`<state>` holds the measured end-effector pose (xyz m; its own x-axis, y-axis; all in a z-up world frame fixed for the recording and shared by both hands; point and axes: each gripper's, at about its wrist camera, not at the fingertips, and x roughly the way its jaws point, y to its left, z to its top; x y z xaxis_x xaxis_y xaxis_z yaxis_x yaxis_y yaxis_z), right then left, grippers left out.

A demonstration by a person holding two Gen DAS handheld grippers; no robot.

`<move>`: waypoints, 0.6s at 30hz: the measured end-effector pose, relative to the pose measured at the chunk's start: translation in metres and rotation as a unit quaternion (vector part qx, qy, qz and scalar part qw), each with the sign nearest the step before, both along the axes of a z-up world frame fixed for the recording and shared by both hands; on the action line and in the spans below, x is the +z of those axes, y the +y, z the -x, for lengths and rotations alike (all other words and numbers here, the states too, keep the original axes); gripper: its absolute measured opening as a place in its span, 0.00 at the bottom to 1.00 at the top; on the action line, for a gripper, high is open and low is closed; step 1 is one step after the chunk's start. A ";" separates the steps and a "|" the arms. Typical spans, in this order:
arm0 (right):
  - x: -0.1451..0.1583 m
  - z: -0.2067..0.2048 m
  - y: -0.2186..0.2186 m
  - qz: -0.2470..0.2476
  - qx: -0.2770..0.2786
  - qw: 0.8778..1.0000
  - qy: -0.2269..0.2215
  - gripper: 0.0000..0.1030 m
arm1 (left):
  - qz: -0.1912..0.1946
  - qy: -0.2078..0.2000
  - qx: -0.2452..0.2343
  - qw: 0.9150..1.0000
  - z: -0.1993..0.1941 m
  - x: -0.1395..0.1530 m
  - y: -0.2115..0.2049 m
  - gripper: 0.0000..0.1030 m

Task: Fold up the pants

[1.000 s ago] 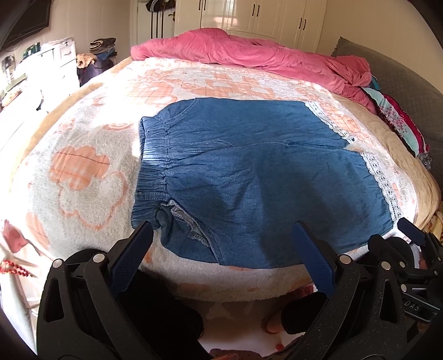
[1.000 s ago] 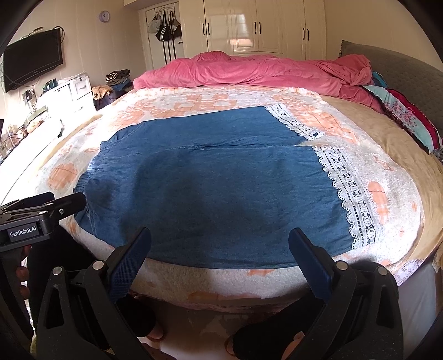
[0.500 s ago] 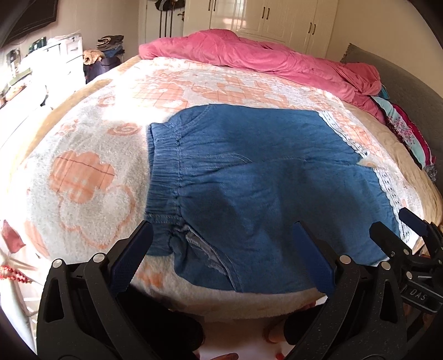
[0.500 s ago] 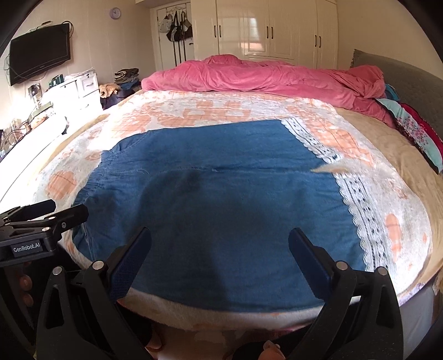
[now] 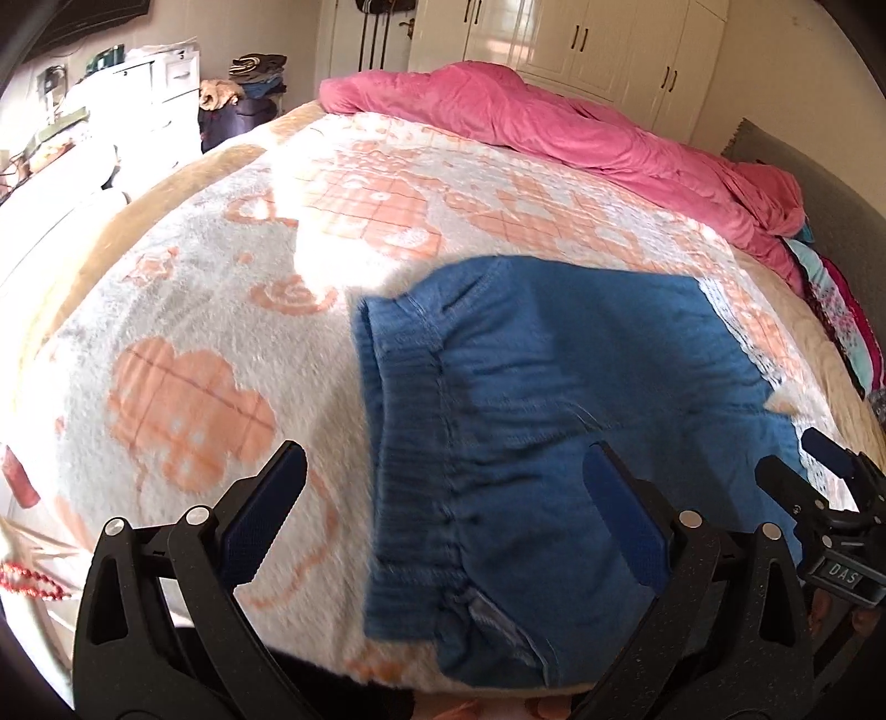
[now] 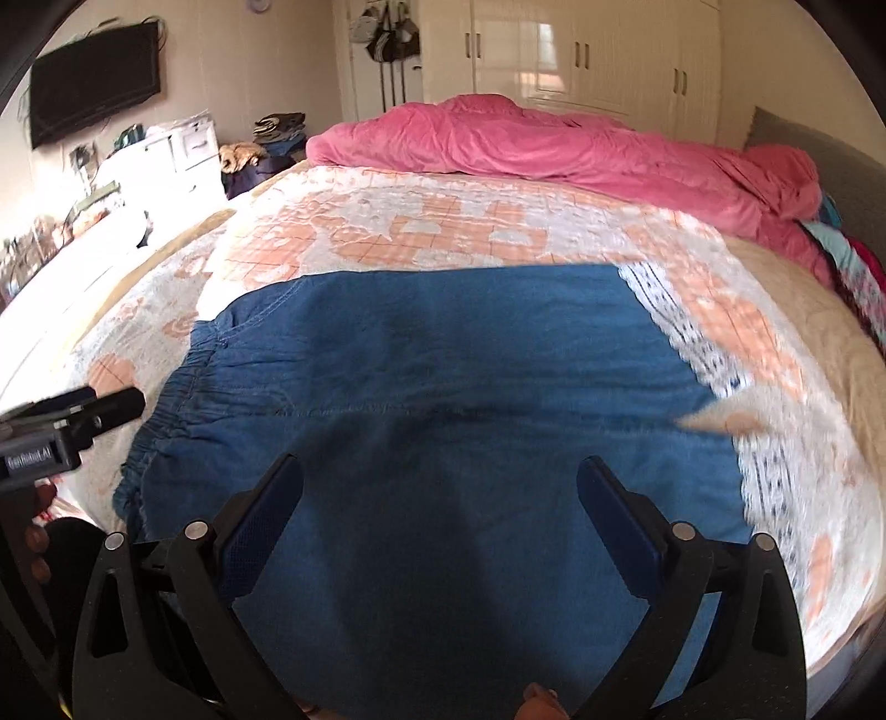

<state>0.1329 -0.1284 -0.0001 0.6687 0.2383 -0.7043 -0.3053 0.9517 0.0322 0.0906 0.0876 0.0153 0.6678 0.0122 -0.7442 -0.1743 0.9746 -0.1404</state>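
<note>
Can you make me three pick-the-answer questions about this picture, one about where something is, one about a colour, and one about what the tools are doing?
1. Where do the blue pants lie?
A. on the floor
B. spread on the flowered blanket
C. hung on the wardrobe

2. What colour is the crumpled quilt at the far end of the bed?
A. pink
B. green
C. black

3. How are the left tool and the right tool?
A. both shut on the pants
B. one open, one shut
C. both open, holding nothing

Answers:
1 B, the pants lie flat on the blanket.
2 A, the quilt is pink in both views.
3 C, each tool's two fingers stand wide apart with no cloth between them.
</note>
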 end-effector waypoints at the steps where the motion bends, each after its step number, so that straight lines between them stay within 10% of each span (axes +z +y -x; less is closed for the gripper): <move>1: 0.001 -0.009 0.001 -0.011 0.009 1.000 0.010 0.96 | 0.004 0.005 0.001 1.000 -0.008 0.001 0.005 0.91; 18: -0.008 -0.117 0.054 0.014 0.129 0.989 0.065 0.96 | 0.000 0.032 -0.020 0.999 -0.105 -0.031 0.067 0.91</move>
<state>0.2495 -0.0745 -0.0081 0.4916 0.3689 -0.7888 -0.5335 0.8435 0.0620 0.1958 0.1547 -0.0155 0.6193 -0.0138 -0.7850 -0.1435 0.9810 -0.1305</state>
